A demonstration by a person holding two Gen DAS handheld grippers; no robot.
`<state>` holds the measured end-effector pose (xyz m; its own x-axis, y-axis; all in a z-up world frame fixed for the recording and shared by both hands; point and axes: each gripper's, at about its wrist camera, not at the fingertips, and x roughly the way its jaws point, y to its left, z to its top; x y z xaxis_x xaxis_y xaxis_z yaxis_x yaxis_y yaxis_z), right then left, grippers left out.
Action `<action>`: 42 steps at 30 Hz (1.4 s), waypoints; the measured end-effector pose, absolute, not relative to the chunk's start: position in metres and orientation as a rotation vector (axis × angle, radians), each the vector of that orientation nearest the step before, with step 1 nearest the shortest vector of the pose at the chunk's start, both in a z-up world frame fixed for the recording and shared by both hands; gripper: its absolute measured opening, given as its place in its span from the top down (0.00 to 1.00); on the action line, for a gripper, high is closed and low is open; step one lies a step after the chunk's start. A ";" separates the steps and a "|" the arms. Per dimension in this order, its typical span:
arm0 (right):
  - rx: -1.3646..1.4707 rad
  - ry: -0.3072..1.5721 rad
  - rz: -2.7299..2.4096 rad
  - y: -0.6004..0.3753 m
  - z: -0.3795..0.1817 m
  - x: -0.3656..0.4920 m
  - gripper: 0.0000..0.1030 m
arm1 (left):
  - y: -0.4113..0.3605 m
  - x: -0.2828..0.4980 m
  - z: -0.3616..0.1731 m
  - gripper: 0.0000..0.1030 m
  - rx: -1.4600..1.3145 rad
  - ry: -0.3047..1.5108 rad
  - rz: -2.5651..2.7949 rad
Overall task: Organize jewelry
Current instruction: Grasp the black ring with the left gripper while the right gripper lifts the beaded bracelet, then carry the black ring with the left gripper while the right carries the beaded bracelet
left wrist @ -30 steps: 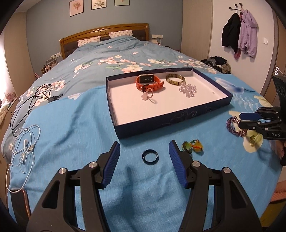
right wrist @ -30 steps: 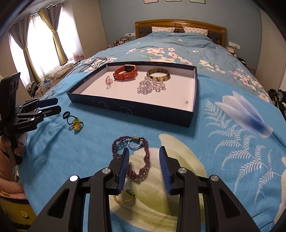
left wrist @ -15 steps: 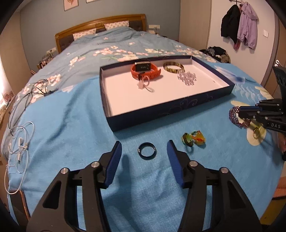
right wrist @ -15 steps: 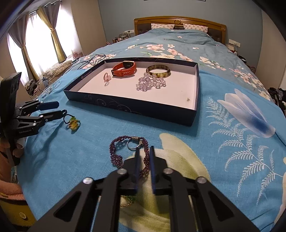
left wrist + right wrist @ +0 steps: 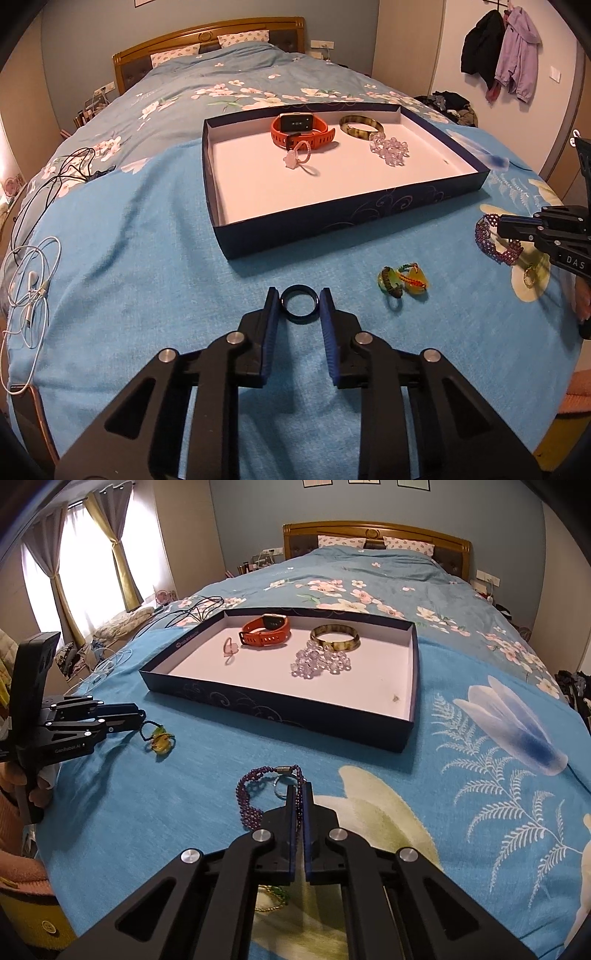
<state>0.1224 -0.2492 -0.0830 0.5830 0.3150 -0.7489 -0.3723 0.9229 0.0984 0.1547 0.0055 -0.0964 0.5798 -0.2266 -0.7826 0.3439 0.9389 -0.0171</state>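
Note:
A black ring (image 5: 300, 319) lies on the blue bedspread between the tips of my left gripper (image 5: 299, 295). Its jaws are closing and both pads touch the ring's sides. My right gripper (image 5: 299, 794) is shut on one strand of a purple bead bracelet (image 5: 248, 805); the rest of the bracelet lies on the spread. A dark blue tray (image 5: 332, 229) beyond holds an orange watch (image 5: 303, 133), a brown bangle (image 5: 360, 127), clear beads (image 5: 389, 149) and a pink ring (image 5: 297, 157). Green and yellow pendants (image 5: 404, 280) lie between the two grippers.
A small gold and green chain (image 5: 273, 897) lies under my right gripper. White earphones (image 5: 31, 291) and black cables (image 5: 62, 173) lie at the bed's left side. The bed's near edge is just behind both grippers. Coats (image 5: 498, 55) hang on the right wall.
My left jaws have closed in from wide apart until they meet the black ring. My right jaws have shut on the purple bracelet's strand. Neither hand has shifted much.

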 end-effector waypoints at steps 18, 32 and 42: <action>-0.085 0.777 0.447 -0.236 -0.058 0.115 0.98 | 0.009 0.145 -0.081 0.78 0.114 0.827 -0.335; -0.081 0.717 0.464 -0.231 -0.040 0.112 0.98 | 0.004 0.137 -0.058 0.78 0.103 0.757 -0.361; -0.084 0.684 0.467 -0.228 -0.032 0.116 0.98 | -0.002 0.138 -0.045 0.78 0.094 0.718 -0.377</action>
